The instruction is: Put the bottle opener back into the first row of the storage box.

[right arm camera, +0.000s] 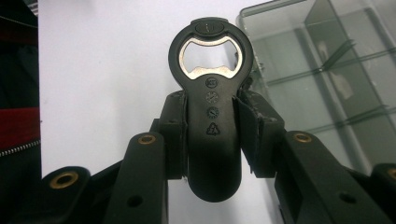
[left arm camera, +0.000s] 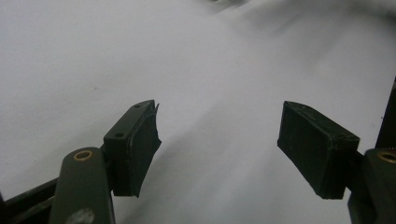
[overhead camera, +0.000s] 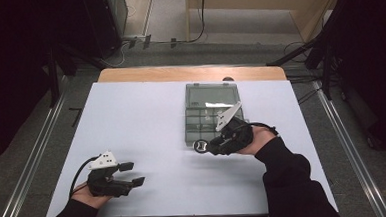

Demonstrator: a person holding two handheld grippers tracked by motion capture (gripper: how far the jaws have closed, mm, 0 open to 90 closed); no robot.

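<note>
Right gripper (right arm camera: pixel 212 135) clamping bottle opener (right arm camera: pixel 212 93) (black handle), beside clear organizer box (overhead camera: pixel 212 112)

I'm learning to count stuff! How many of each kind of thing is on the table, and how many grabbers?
Grippers: 2, the left gripper, fingers apart, and the right gripper, fingers closed on the opener
Bottle openers: 1, the black bottle opener
Clear compartment boxes: 1, the clear box, lid open
Total: 4
</note>
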